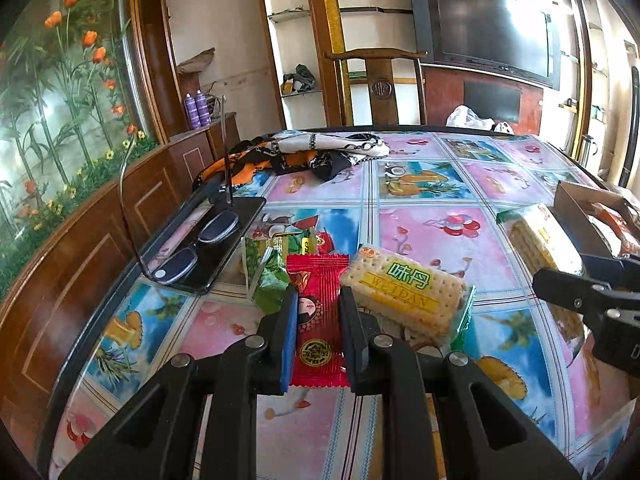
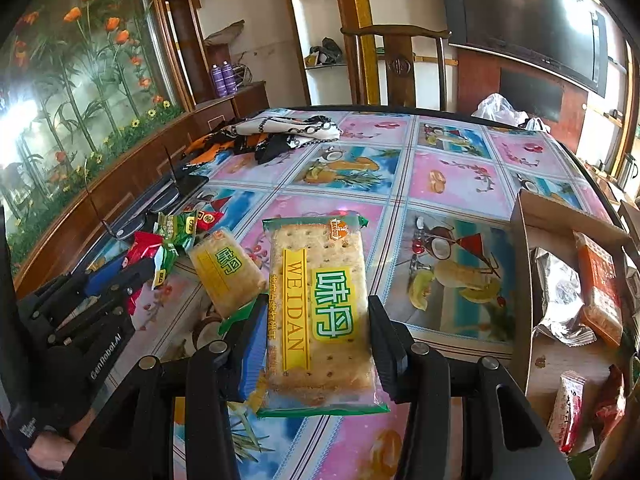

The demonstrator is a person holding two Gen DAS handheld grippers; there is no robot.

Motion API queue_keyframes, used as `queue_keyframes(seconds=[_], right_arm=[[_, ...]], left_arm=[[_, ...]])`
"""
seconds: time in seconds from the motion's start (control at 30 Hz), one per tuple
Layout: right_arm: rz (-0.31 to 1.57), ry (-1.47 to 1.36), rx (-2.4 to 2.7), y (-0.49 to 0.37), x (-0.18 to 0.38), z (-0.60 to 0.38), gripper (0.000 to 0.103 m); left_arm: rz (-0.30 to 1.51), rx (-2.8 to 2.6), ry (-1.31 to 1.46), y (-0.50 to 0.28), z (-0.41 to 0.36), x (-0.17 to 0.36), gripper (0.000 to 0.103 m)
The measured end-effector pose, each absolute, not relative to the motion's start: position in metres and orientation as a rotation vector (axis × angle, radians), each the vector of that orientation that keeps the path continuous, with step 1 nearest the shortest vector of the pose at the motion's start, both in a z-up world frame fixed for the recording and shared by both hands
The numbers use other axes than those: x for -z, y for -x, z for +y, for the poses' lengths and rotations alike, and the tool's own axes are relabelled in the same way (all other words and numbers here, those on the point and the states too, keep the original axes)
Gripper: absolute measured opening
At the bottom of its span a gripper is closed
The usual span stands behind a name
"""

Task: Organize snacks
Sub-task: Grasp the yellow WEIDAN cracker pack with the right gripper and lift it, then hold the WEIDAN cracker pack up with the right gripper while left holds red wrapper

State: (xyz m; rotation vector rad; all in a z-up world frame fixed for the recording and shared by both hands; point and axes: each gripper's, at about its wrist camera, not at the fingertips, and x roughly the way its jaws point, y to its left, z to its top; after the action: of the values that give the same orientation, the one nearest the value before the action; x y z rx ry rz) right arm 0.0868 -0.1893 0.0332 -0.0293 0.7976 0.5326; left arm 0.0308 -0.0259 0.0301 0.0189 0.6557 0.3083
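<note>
Both grippers have a snack in hand, so the step under way looks like carrying picked packets from the loose pile to the cardboard box (image 2: 524, 216) at the right edge of the table (image 2: 452, 160)

The left gripper (image 1: 318, 300) has its jaws pressed in on a red snack packet (image 1: 316, 276), pinching it between the blue pads. Just beside it a cracker pack (image 1: 408, 292) lies loose, with green packets (image 1: 268, 264) next to it. A pair of glasses (image 1: 196, 248) rests on a dark tray, and a patterned scarf (image 1: 320, 152) lies at the far side, well apart from the snacks

The right gripper (image 2: 318, 312) holds a second cracker pack (image 2: 320, 308) lengthwise, its jaws part spread and pressing on the two long sides of the wrapper. The box sits near, to its right, and already holds several packets, an orange pack (image 2: 600, 288) among them

The next move, as I judge it, calls for swinging the right gripper over the box wall, lowering the crackers clear of the packets inside, then spreading the jaws. The red packet follows, and the wall needs clearing on the way in
</note>
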Motion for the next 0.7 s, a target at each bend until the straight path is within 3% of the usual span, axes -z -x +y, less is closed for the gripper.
queue_keyframes(seconds=[0.7], right_arm=[[0.715,0.174,-0.415,-0.0775,-0.0360,-0.1831,0.051]], left_arm=[[0.650,-0.312,-0.031,-0.0299,-0.0292,-0.0298,0.019]])
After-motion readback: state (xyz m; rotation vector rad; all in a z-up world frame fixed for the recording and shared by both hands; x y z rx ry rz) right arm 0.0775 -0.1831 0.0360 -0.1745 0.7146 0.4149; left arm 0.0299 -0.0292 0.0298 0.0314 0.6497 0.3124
